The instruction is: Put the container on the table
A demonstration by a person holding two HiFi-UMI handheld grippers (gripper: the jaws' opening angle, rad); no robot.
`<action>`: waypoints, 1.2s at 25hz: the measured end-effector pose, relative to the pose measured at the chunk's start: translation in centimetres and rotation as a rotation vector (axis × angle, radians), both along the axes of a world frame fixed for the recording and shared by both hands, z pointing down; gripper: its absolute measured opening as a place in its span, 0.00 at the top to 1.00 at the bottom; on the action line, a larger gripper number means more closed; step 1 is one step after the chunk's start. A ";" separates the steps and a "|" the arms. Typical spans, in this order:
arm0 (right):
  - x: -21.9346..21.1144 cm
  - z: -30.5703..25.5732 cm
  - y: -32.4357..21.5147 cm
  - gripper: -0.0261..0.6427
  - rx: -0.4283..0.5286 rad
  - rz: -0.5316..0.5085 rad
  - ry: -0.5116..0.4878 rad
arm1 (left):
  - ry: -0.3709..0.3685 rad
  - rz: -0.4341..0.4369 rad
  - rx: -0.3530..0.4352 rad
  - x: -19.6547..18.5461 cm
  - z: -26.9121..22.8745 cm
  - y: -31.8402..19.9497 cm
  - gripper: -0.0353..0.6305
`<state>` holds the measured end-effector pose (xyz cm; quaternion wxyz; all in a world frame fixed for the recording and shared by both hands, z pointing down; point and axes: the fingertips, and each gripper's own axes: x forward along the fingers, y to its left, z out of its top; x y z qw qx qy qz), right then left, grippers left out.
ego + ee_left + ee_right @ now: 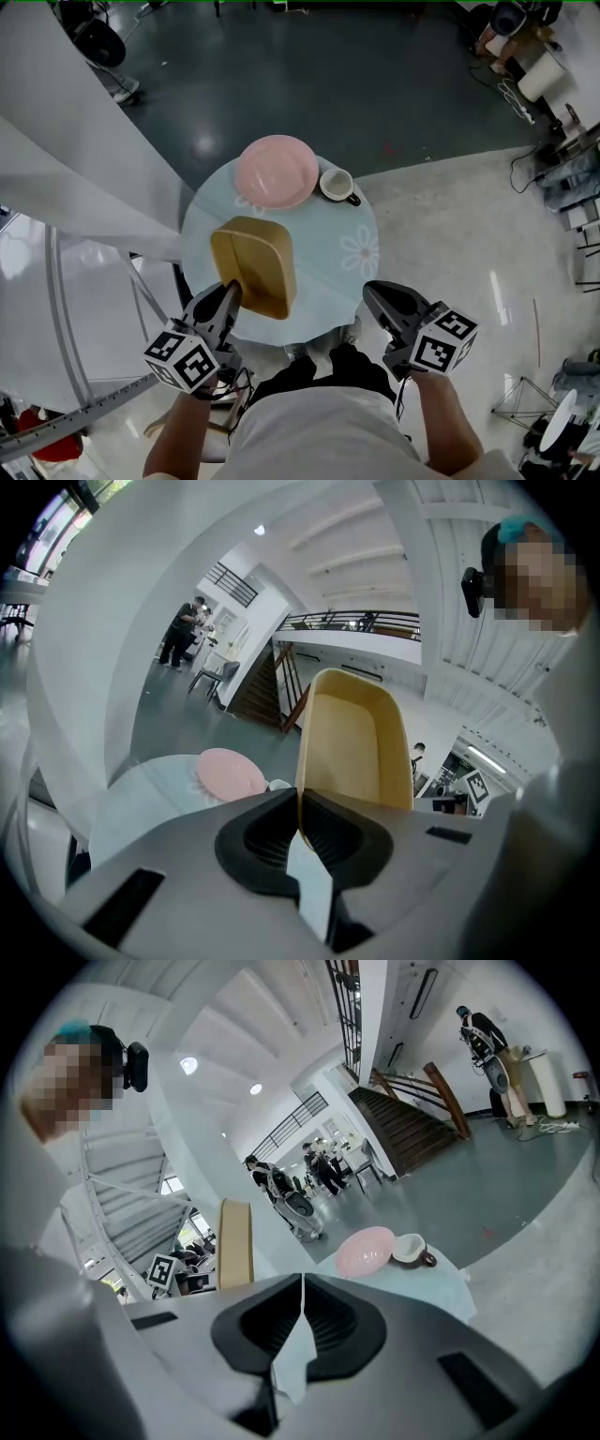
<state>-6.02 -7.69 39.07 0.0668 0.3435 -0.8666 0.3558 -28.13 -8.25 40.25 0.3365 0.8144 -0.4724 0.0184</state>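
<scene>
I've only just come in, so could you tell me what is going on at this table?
A person holds a two-jaw gripper in each hand at a small round table. The left gripper is shut on the rim of a yellow container, holding it tilted over the table's near side, not yet set down. The right gripper is shut and empty, off to the side. A pink bowl and a cup sit at the far side.

Both forearms reach forward from the torso, the left gripper (229,292) angled slightly inward with its jaws pinched together on the near rim of the container (258,267), the right gripper (373,292) well apart from it, its jaws pressed together on nothing.
</scene>
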 end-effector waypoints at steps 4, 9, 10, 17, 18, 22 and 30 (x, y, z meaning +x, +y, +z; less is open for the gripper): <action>1.6 0.7 -1.3 0.92 -0.012 -0.006 -0.015 | -0.019 -0.010 -0.017 1.4 0.6 -0.8 0.90; 3.7 1.1 -3.7 0.92 -0.023 -0.043 -0.032 | -0.044 -0.027 -0.041 3.9 1.2 -2.4 0.90; 4.3 1.3 -4.3 0.92 -0.025 -0.049 -0.034 | -0.049 -0.029 -0.048 4.4 1.4 -2.7 0.90; 8.4 2.3 -8.9 0.92 -0.042 -0.098 -0.047 | -0.117 -0.032 -0.107 8.6 3.7 -5.3 0.90; 8.8 2.5 -9.4 0.92 -0.046 -0.102 -0.049 | -0.129 -0.024 -0.114 9.3 4.2 -5.7 0.90; 10.3 3.4 -11.0 0.92 -0.062 -0.115 -0.057 | -0.182 0.021 -0.141 11.7 6.3 -7.3 0.90; 13.2 5.3 -13.2 0.92 -0.101 -0.114 -0.060 | -0.265 0.113 -0.191 15.2 10.7 -10.0 0.90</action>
